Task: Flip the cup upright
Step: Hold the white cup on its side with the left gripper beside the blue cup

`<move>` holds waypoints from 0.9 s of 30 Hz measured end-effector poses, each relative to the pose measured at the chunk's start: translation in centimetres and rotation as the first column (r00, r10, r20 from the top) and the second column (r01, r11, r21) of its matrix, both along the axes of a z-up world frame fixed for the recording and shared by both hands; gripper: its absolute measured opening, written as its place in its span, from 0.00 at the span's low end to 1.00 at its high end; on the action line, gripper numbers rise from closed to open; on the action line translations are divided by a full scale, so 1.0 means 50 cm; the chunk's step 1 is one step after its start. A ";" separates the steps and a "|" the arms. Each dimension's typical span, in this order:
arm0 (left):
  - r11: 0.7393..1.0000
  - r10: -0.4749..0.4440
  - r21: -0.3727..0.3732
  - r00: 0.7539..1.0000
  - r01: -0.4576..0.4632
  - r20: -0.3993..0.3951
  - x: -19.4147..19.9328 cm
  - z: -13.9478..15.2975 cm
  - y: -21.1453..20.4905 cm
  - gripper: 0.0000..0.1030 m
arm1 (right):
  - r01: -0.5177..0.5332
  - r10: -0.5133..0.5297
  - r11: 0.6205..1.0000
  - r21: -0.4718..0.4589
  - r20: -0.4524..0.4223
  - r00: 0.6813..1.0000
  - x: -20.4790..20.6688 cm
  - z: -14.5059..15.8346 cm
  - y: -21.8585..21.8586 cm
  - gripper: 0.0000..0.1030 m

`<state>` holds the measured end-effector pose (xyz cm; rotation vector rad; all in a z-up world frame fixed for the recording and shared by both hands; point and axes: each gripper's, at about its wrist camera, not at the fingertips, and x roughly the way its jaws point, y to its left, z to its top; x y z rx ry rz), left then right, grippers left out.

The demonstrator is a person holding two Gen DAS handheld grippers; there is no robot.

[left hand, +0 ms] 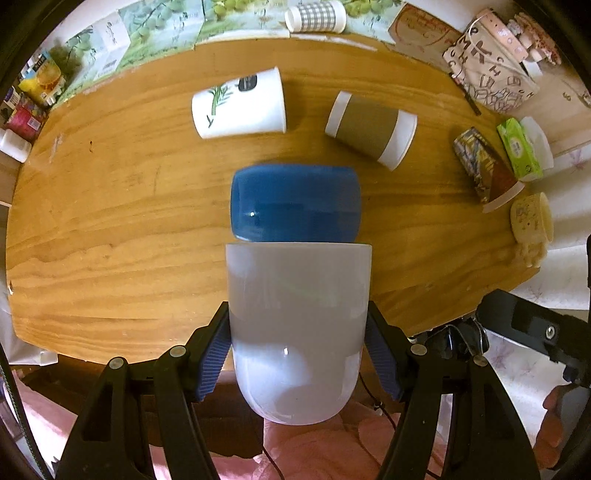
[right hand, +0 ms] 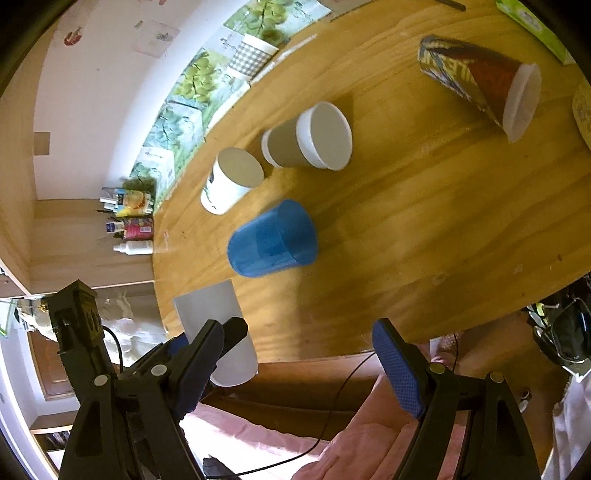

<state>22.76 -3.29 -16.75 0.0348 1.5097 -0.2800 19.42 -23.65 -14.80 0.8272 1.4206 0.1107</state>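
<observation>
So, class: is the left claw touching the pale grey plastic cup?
Touching. The left wrist view shows both blue pads pressed against the pale grey plastic cup, gripped by the left claw.

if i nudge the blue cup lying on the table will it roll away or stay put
The blue cup lies on its side on bare wood, so it would probably roll. It tapers, so likely in a curve rather than straight. It looks like thin plastic, so probably light and easily shoved.

The white cup sits between blue ribbed pads on black fingers. The blue cup is plain. One white cup bears a green sprig; another wears a brown sleeve. A checked cup is grey and white. The table is honey-coloured wood grain.
</observation>
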 end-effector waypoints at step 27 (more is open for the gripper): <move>0.998 0.020 -0.055 0.987 -0.029 -0.158 0.033 -0.136 -0.013 0.70 | -0.058 0.050 0.997 -0.056 -0.140 0.989 0.046 -0.099 0.026 0.81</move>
